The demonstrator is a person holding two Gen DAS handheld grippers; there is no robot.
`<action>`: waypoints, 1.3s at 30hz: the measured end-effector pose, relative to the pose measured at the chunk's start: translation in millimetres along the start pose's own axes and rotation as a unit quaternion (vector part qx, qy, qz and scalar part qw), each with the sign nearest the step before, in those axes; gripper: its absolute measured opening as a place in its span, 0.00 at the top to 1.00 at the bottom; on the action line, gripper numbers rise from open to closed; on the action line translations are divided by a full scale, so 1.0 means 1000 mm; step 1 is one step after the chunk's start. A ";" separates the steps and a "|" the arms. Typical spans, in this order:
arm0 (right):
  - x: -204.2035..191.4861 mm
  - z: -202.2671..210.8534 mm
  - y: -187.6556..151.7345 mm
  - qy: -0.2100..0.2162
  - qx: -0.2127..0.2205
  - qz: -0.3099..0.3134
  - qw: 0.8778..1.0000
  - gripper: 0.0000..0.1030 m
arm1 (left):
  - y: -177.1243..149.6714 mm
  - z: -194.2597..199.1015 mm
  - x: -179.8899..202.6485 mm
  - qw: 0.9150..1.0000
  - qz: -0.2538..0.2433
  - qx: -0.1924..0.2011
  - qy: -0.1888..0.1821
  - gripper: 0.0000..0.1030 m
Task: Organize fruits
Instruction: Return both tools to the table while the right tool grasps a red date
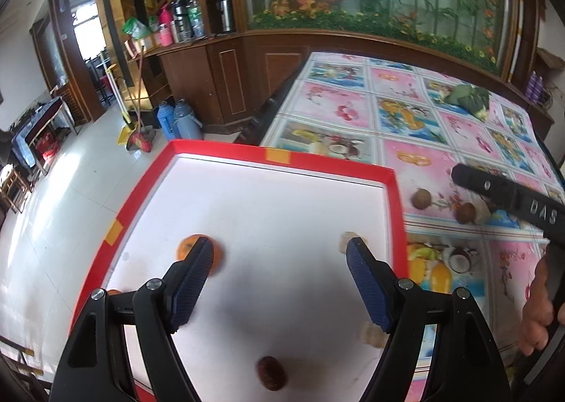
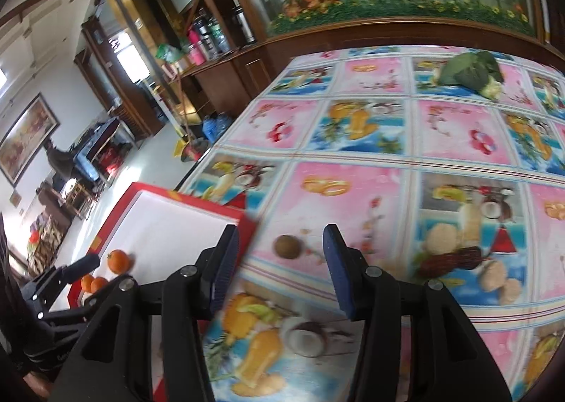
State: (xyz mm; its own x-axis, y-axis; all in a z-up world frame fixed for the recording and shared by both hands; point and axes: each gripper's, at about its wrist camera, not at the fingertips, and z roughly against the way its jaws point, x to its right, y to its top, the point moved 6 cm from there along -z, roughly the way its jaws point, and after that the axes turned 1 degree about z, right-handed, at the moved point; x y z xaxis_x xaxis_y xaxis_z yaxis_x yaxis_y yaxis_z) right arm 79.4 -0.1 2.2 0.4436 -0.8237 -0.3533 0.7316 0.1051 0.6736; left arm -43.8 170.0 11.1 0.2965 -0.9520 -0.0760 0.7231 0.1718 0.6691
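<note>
Red-rimmed white tray [image 1: 219, 151], orange fruit [image 1: 187, 247]

White letters "DAS" on the black body of the right gripper [image 1: 508, 193], seen from the left wrist. Nothing else legible.

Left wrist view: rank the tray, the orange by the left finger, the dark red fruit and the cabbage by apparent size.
1. Tray
2. Cabbage
3. Orange, part hidden behind the finger
4. Dark red fruit

The cabbage lies much farther off, so its true lead is probably greater.

Both wrist views look down close over the shared red-rimmed tray [image 1: 219, 149] corner and tablecloth [image 2: 353, 197].
</note>
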 end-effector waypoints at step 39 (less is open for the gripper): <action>0.113 -0.009 -0.019 -0.019 -0.075 -0.161 0.984 0.58 | -0.002 -0.022 0.155 0.982 -0.146 -0.001 -0.123 0.25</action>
State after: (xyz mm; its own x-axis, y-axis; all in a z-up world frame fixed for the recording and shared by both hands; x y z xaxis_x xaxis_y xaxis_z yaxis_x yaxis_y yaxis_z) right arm 120.6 -90.3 -56.8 0.1580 -0.8477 -0.5064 0.9008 -0.0864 0.4256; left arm 14.6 27.8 -18.6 -0.0826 -0.9931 -0.0830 0.7567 -0.1167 0.6433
